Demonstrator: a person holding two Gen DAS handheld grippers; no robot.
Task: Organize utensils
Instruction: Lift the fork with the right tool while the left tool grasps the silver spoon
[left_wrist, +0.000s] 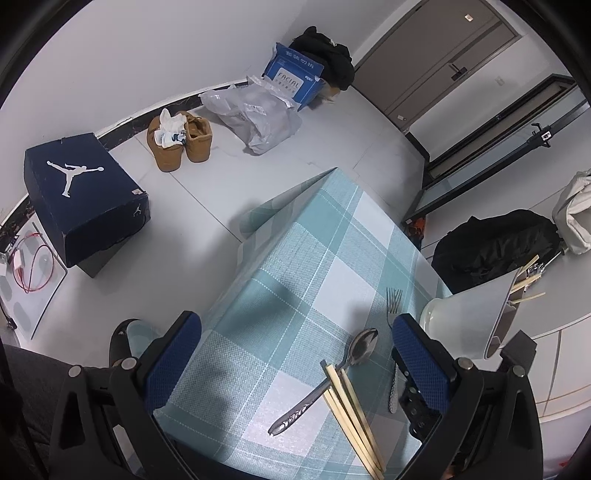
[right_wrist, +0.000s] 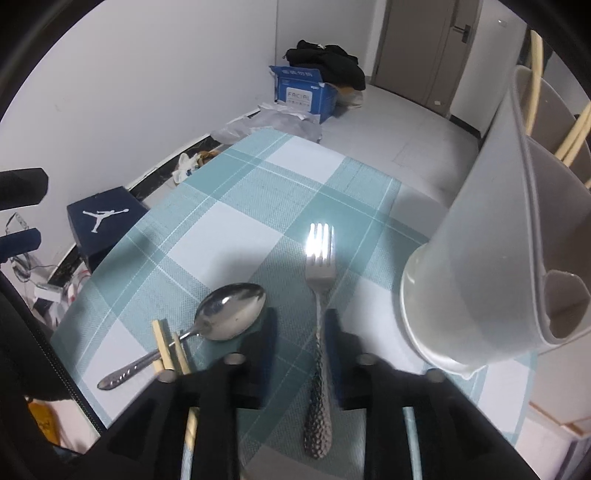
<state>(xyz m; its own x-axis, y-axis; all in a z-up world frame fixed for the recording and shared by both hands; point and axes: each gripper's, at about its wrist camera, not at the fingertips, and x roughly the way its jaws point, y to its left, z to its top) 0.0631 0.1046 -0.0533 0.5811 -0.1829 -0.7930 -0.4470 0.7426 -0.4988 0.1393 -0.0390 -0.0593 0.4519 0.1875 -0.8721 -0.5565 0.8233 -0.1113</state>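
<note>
Down low over the checked tablecloth (right_wrist: 236, 229), right gripper (right_wrist: 300, 334) spread narrowly, blue pads either side of the fork (right_wrist: 318, 295) handle, contact not clear. Just left of it, spoon (right_wrist: 221, 317) lying across chopsticks (right_wrist: 168, 345); to its right, white holder (right_wrist: 491, 258) with more chopsticks. Further left, left gripper (left_wrist: 295, 354) spread wide, holding nothing.

We see a home: boots (left_wrist: 180, 139), a shoebox (left_wrist: 86, 195) and bags (left_wrist: 495, 245) on the tiled floor (left_wrist: 229, 173).
</note>
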